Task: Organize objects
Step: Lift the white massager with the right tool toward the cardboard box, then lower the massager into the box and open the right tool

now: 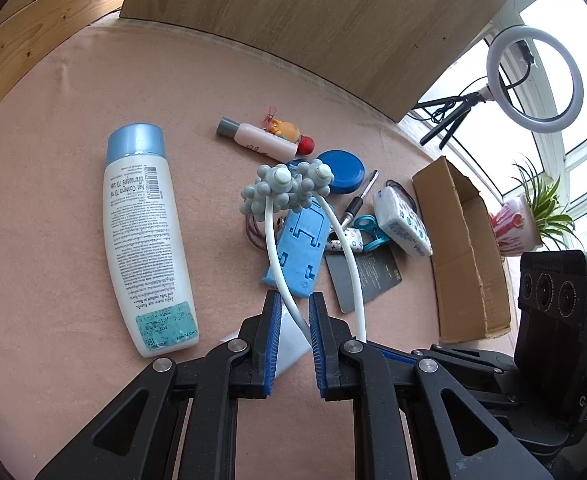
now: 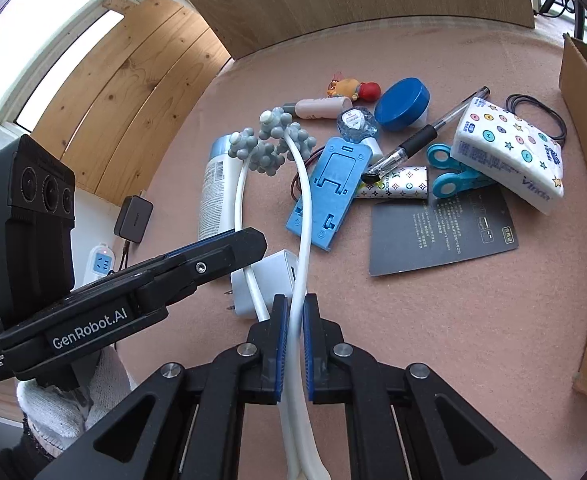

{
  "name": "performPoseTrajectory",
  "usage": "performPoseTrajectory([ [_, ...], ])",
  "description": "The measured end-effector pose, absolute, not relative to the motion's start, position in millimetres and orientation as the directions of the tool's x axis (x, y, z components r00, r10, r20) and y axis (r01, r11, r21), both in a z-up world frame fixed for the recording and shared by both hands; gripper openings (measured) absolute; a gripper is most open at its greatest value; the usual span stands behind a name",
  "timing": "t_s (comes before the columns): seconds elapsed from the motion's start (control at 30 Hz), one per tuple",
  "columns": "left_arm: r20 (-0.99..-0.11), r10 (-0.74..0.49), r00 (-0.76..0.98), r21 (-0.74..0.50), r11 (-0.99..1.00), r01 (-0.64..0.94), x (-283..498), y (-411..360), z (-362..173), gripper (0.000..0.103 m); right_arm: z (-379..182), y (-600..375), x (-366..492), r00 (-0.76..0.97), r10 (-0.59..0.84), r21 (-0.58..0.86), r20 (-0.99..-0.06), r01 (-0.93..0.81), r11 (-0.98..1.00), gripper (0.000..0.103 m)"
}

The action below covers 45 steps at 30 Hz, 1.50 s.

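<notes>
Currently we hold the white massager [image 2: 299, 200] above the surface [image 2: 433, 320] with the right hand-held gripper [image 2: 292, 320] clenched on one arm and the left hand-held gripper [image 1: 294, 316] loosely straddling the other, so uneven pulling could twist it free.

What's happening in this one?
A person with a gripper in each hand is sorting clutter on a pink table. The right gripper is clamped on one white arm of a massager with grey knobbly heads, held up over the pile. The left gripper has the other arm between its fingers; whether it is pinching is unclear. A white charger, lotion bottle and blue phone stand lie below. The cardboard box looks empty.
</notes>
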<state>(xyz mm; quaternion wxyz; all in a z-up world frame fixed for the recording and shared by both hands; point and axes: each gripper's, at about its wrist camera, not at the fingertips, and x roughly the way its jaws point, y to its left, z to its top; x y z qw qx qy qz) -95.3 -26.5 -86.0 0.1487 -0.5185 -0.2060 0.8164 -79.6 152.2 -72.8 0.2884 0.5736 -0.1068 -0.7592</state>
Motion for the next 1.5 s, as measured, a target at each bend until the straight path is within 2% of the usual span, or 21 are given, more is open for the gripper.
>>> performPoseTrajectory([
  [0.37,-0.724,0.523,-0.45,-0.514,-0.844,-0.153,-114.0,20.2,-34.8,0.015,-28.8,212.0,-89.5,-0.309,-0.559,0.504,-0.769,0.244,-0.828,0.006],
  [0.77,-0.639,0.637,-0.431,-0.54,-0.771,-0.338,-166.9,135.7,11.5,0.015,9.2,312.0,-127.2,-0.461,-0.479,0.483,-0.747,0.12,-0.868,0.006],
  [1.0,-0.64,0.66,-0.392,-0.548,-0.751,-0.369,-200.4,206.2,7.2,0.015,3.0,369.4,-150.4,-0.509,-0.413,0.467,-0.755,0.025,-0.884,0.005],
  [1.27,-0.693,0.632,-0.347,-0.511,-0.77,-0.381,-224.4,258.5,-17.4,0.015,-25.6,408.7,-173.9,-0.493,-0.349,0.431,-0.797,-0.059,-0.9,0.006],
  [1.3,-0.701,0.62,-0.352,-0.499,-0.78,-0.379,-226.0,261.9,-20.1,0.016,-27.9,412.5,-174.6,-0.494,-0.325,0.413,-0.806,-0.077,-0.907,0.009],
  [1.37,-0.727,0.583,-0.364,-0.466,-0.807,-0.362,-227.9,264.9,-26.0,0.03,-31.9,420.7,-172.4,-0.5,-0.282,0.386,-0.819,-0.115,-0.915,0.02],
  [1.4,-0.731,0.575,-0.369,-0.46,-0.813,-0.356,-228.3,264.2,-28.2,0.046,-32.9,424.1,-171.3,-0.505,-0.275,0.385,-0.818,-0.126,-0.914,0.038],
  [1.43,-0.733,0.567,-0.375,-0.453,-0.819,-0.353,-228.1,262.8,-29.7,0.056,-33.6,427.3,-169.0,-0.517,-0.268,0.387,-0.813,-0.134,-0.912,0.051],
  [1.5,-0.74,0.549,-0.389,-0.431,-0.831,-0.352,-225.7,259.5,-30.7,0.057,-32.7,429.9,-165.3,-0.535,-0.255,0.384,-0.806,-0.143,-0.912,0.054],
])
